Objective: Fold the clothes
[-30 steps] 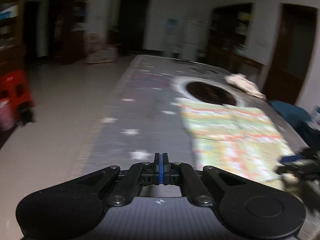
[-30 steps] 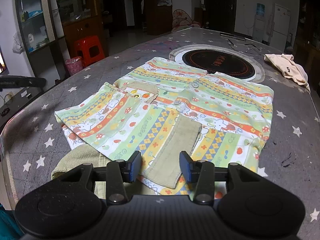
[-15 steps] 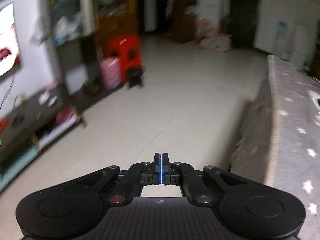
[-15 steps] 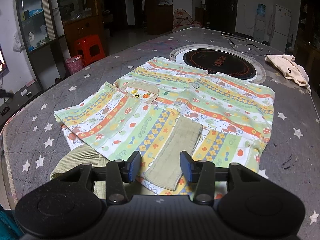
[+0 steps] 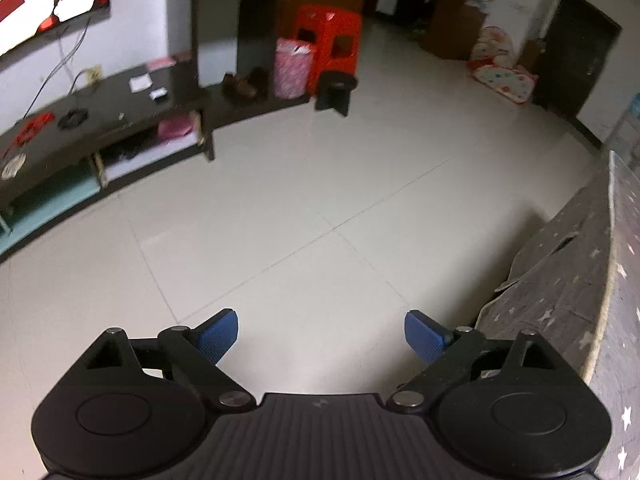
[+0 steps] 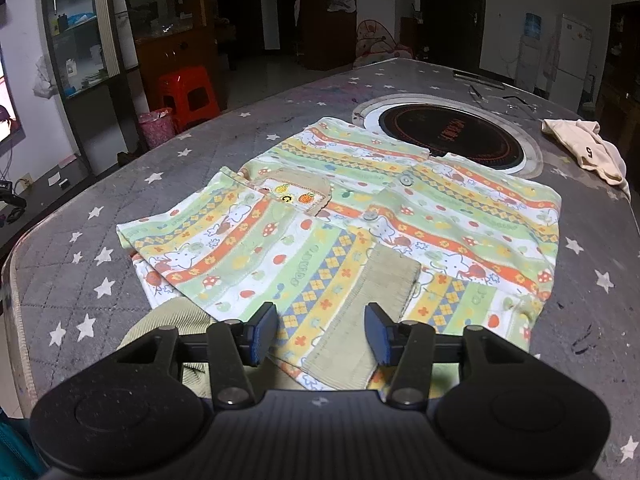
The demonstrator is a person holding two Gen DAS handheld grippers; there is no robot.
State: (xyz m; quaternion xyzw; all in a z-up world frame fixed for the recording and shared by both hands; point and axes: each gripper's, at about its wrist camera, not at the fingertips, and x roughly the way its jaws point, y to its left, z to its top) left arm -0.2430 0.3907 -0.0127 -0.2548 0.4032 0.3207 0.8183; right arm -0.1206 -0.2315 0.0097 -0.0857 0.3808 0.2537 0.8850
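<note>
A patterned child's shirt [image 6: 360,220] with green, orange and yellow stripes lies spread on the grey star-print table [image 6: 80,232]. One sleeve is folded in, its olive ribbed cuff [image 6: 372,308] lying near the front edge. My right gripper [image 6: 321,334] hovers just above that cuff, jaws opening, pads apart and pressing on nothing. In the left wrist view my left gripper [image 5: 321,338] points down at the tiled floor [image 5: 300,208] beside the table, jaws opening wide with nothing between them. The shirt is hidden from that view.
A black round hob [image 6: 452,136] is set into the table behind the shirt. A beige garment [image 6: 588,152] lies at the far right. Olive ribbed cloth [image 6: 172,320] pokes out under the shirt's near-left corner. Red stools [image 5: 328,36], a pink bin [image 5: 292,68] and a low TV bench [image 5: 100,120] stand across the floor.
My left gripper swung off the table to face the floor and went from shut to wide open. My right gripper stayed put and its jaws spread slightly.
</note>
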